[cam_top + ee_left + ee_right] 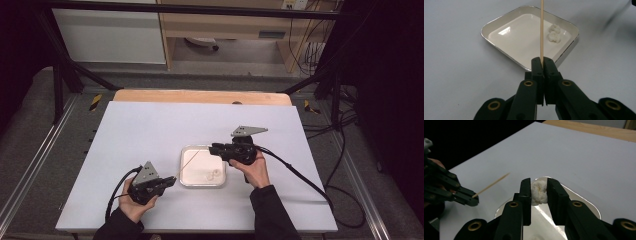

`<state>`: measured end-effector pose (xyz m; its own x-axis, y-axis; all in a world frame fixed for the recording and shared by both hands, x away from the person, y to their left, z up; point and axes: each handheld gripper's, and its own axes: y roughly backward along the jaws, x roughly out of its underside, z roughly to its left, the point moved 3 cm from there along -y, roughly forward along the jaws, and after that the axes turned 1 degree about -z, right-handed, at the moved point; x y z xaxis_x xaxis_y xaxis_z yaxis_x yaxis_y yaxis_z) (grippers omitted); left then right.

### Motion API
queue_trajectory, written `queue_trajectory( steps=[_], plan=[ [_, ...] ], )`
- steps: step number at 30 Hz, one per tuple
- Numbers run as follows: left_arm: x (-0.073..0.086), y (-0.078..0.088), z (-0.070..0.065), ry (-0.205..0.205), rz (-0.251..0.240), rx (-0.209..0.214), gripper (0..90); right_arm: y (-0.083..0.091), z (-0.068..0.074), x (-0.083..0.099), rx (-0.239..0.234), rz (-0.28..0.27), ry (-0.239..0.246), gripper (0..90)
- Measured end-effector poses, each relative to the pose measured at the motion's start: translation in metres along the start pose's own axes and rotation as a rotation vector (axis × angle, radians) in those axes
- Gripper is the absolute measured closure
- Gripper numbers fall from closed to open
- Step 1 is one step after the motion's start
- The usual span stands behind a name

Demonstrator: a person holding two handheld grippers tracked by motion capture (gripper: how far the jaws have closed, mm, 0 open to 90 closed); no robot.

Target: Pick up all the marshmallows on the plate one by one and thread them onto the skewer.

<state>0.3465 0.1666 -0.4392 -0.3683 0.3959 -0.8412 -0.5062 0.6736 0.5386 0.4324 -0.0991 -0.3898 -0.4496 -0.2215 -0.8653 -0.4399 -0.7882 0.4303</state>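
My left gripper (172,181) (543,61) is shut on the base of a thin wooden skewer (186,165) (541,30), which points out over a shallow white square tray (202,186) (482,31). Two white puffy pieces (212,174) (554,33) lie in the tray's near right part. My right gripper (211,148) (539,181) hovers over the tray's far edge, shut on another white puffy piece (539,192). In the right gripper view the left gripper (475,200) and its skewer (492,184) sit off to the left, the tip apart from the held piece.
The tray (596,211) rests mid-table on a white sheet (150,135) with a wooden edge (200,96) at the far side. Cables (300,175) trail from both grippers. A black frame and shelving stand beyond the table.
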Motion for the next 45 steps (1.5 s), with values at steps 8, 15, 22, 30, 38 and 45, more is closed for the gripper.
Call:
queue_trajectory(
  steps=[8,15,22,30,38,45],
  plan=[
    [-0.002,-0.002,-0.005,-0.017,-0.015,0.002,88.6,0.007,0.009,-0.008,-0.092,-0.088,-0.059,75.2],
    [-0.003,-0.001,-0.007,-0.02,-0.039,0.001,88.6,0.008,0.012,-0.01,-0.148,-0.115,-0.092,75.1],
    [-0.004,0.0,-0.008,-0.028,-0.058,0.005,88.6,0.008,0.014,-0.011,-0.176,-0.131,-0.113,75.3],
    [-0.004,0.001,-0.009,-0.04,-0.077,0.004,88.6,0.005,0.014,-0.01,-0.202,-0.131,-0.136,75.7],
    [-0.003,-0.001,-0.011,-0.081,-0.062,0.007,88.7,0.003,0.016,-0.008,-0.241,-0.116,-0.161,77.6],
    [-0.001,-0.004,-0.013,-0.116,-0.036,0.003,88.7,0.001,0.02,-0.005,-0.28,-0.101,-0.156,79.1]
  ],
)
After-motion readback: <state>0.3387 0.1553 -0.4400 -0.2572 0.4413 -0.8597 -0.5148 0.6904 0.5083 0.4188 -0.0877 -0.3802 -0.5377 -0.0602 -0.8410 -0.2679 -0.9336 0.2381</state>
